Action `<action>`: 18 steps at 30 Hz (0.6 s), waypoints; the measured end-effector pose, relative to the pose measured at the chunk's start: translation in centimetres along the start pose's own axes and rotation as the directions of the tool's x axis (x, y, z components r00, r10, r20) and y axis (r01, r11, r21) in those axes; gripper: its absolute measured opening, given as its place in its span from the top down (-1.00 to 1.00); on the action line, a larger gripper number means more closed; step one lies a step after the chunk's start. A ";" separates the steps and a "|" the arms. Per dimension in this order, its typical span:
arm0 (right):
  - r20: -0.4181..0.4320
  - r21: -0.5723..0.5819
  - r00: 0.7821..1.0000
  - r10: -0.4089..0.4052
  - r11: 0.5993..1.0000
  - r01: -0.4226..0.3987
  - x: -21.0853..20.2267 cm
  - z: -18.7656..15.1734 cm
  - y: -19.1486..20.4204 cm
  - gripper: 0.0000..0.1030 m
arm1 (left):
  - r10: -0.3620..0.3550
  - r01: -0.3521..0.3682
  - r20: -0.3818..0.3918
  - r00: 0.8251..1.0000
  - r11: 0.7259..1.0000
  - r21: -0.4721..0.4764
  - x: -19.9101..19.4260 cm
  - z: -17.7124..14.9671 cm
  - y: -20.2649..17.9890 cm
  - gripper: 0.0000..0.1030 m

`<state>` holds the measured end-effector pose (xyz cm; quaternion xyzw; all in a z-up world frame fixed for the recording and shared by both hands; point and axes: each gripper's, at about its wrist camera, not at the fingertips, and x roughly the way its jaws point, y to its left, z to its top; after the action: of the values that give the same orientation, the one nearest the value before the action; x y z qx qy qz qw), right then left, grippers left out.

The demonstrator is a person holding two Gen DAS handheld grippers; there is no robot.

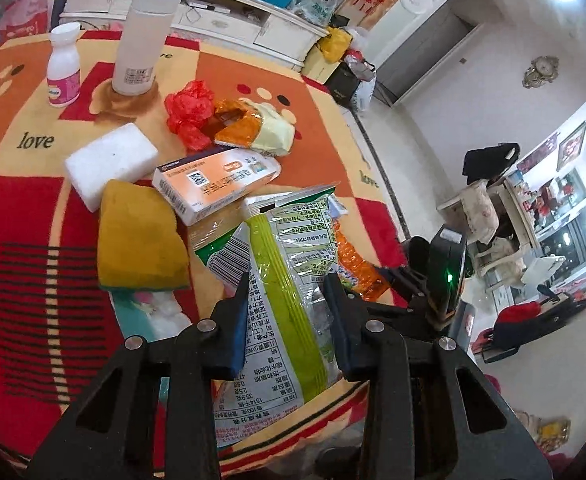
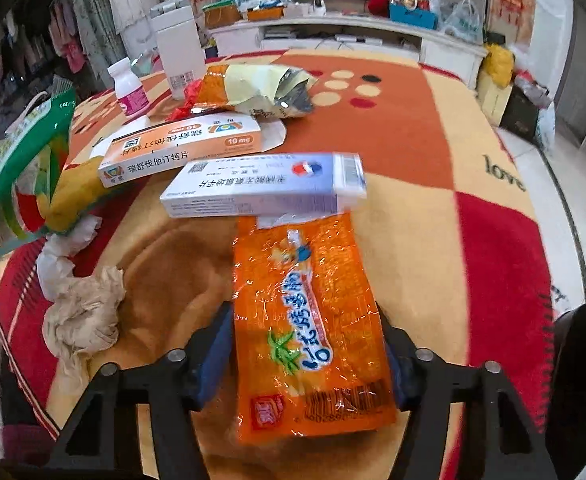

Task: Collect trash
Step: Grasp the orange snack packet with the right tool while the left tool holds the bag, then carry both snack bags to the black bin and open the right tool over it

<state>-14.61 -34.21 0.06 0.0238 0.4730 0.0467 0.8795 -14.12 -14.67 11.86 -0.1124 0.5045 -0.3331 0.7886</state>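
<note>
Green snack bag (image 1: 281,280) is pinched in the left gripper (image 1: 289,300); orange wrapper (image 2: 313,332) is pinched in the right gripper (image 2: 309,360). Remaining: yellow-orange packet (image 2: 253,88) at 12 o'clock, crumpled tissue (image 2: 81,312) at 9 o'clock.

We are looking from two small cameras, one sitting just behind each gripper's fingers. Both are tilting down at the table (image 1: 21,208) from close up. The left camera is looking across the table toward its far edge and the white cabinet (image 1: 229,20), with the room's floor showing past the right edge. The right camera is looking the same way, very near the cloth. Both views are sharing the orange medicine box (image 1: 213,184) (image 2: 181,148), the small white bottle (image 1: 64,66) (image 2: 129,88) and the cabinet.
</note>
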 end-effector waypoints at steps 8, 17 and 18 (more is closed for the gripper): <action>0.047 0.098 0.997 0.063 0.993 -0.068 -3.7 -3.0 -2.4 -0.03 | 0.066 -0.075 0.074 0.995 0.989 0.131 -0.9 -0.1 -3.9 0.38; -0.002 0.145 1.000 0.011 0.989 -0.010 -4.6 -5.6 -3.6 -0.40 | 0.045 -0.054 0.054 0.998 0.982 0.181 1.4 -0.7 -6.8 0.38; -0.001 0.141 1.000 0.013 0.990 -0.013 -4.6 -5.6 -3.6 -0.47 | 0.045 -0.054 0.052 0.998 0.981 0.186 1.5 -0.7 -7.0 0.38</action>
<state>-21.57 -38.25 0.51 0.0888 0.4760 0.0188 0.8748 -17.20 -20.77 14.00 -0.0330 0.4544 -0.3568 0.8155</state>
